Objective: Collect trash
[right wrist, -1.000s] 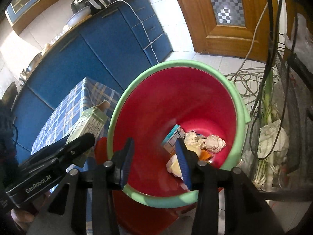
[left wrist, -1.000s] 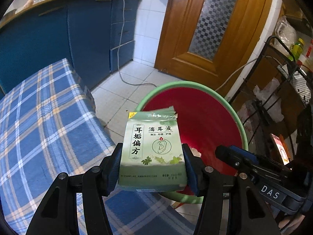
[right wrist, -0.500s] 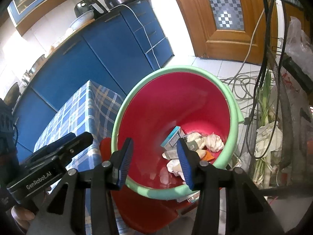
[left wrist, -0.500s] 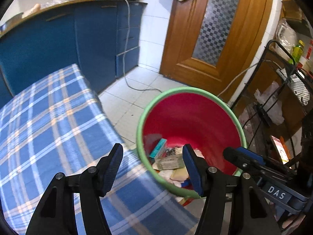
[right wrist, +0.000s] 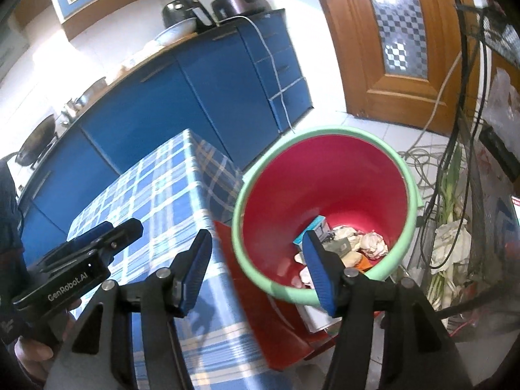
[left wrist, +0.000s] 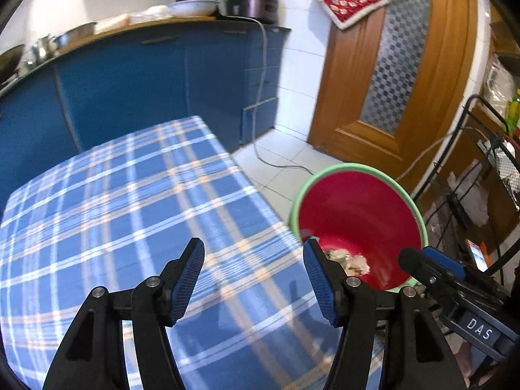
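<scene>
now both empty, wide-open grippers, left gripper (left wrist: 253, 279) and right gripper (right wrist: 256, 268), flank the trash-filled bin (right wrist: 328, 175).

We see the surface (left wrist: 130, 201) on the left and the bin (left wrist: 357, 169) standing on the floor just beside its right edge, with boxes and crumpled paper (right wrist: 373, 243) lying in the bin's bottom. Behind both runs the cabinet (left wrist: 146, 91) carrying pots, the door (left wrist: 390, 81) to its right. A wire rack (left wrist: 487, 162) stands right of the bin.
</scene>
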The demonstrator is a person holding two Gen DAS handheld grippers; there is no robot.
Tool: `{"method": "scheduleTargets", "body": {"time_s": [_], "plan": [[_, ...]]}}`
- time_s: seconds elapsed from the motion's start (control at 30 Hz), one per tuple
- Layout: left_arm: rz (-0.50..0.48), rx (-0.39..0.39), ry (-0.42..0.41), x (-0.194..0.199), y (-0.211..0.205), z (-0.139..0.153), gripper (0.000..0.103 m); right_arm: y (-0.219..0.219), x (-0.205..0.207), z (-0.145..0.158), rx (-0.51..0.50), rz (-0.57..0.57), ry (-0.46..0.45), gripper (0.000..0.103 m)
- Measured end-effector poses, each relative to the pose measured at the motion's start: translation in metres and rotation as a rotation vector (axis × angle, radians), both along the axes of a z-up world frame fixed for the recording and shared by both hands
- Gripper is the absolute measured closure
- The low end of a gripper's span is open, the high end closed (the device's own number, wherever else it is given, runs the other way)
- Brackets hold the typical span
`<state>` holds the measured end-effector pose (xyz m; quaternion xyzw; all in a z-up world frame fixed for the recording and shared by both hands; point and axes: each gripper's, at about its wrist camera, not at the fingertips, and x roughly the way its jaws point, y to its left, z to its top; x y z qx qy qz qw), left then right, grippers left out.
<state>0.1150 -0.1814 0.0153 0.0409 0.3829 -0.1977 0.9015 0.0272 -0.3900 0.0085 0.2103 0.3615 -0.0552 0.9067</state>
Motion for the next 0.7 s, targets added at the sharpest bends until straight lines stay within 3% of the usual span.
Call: {"method": "scheduleTargets", "body": {"time_s": [0.37, 0.7], "plan": [[0.111, -0.007, -0.030, -0.025, 0.052, 0.014, 0.036, 0.052, -0.015, 0.023, -0.055, 0.087, -0.056, 0.031], [0.183, -0.021, -0.057, -0.042, 0.086, 0.022, 0.036, 0.084, -0.026, 0.032, -0.091, 0.144, -0.075, 0.031]]}}
